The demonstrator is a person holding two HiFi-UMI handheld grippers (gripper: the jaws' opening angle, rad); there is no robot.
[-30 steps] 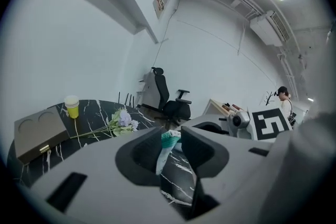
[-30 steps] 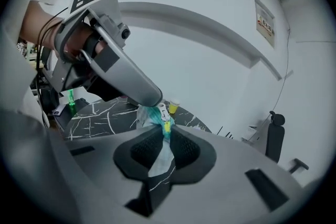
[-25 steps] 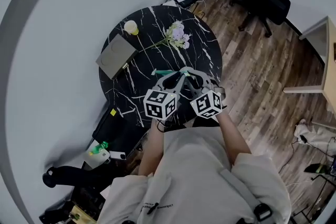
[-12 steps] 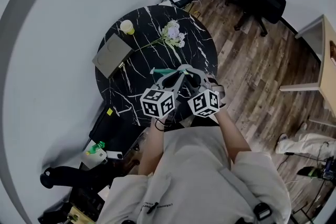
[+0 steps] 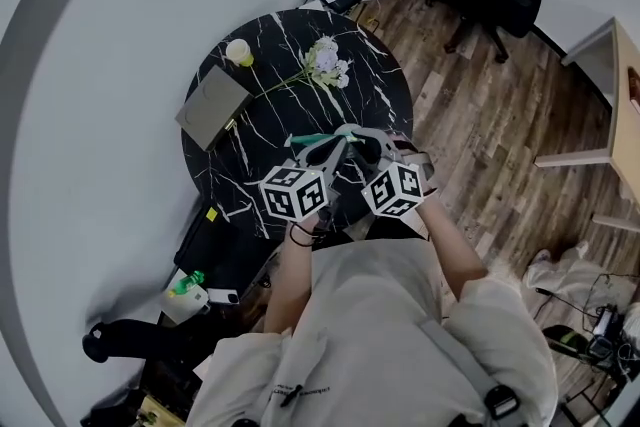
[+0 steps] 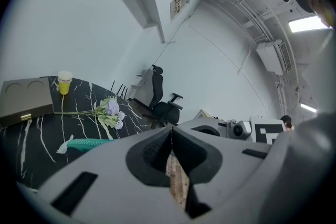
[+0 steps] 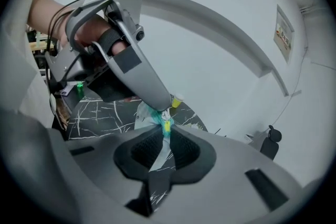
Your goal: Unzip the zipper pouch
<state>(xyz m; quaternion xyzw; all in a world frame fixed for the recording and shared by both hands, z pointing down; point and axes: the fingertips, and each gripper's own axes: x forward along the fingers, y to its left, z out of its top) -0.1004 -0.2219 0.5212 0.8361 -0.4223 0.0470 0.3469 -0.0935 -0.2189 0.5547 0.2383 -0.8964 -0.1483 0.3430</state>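
— Zipper pouch (image 5: 312,137) location?
— Teal, over the desk (image 5: 230,165) toward its near edge. One end is pinched in the right claw (image 7: 167,136), just beside the yellow tag (image 7: 167,125). The rest runs toward the desk's left edge and looks to rest on it.
— Left claw (image 6: 171,132)?
— Clenched, jaws have just been closing. Pads meet, and I see nothing between them in its own view. Right gripper view puts its tip against the teal end by the tag. Can't confirm it has the pull.
— How to run the unzip?
— My take: verify the pull is caught first, re-pinch if not. Right claw as anchor, left draws straight along the teeth, low, fabric kept taut. Pulling off-line probably jams the slider.
— Any text?
— Wall sign (image 6: 181,1) has red print, too small to read. Cubes (image 5: 293,195) carry square markers only, no words. Yellow tag: nothing legible.
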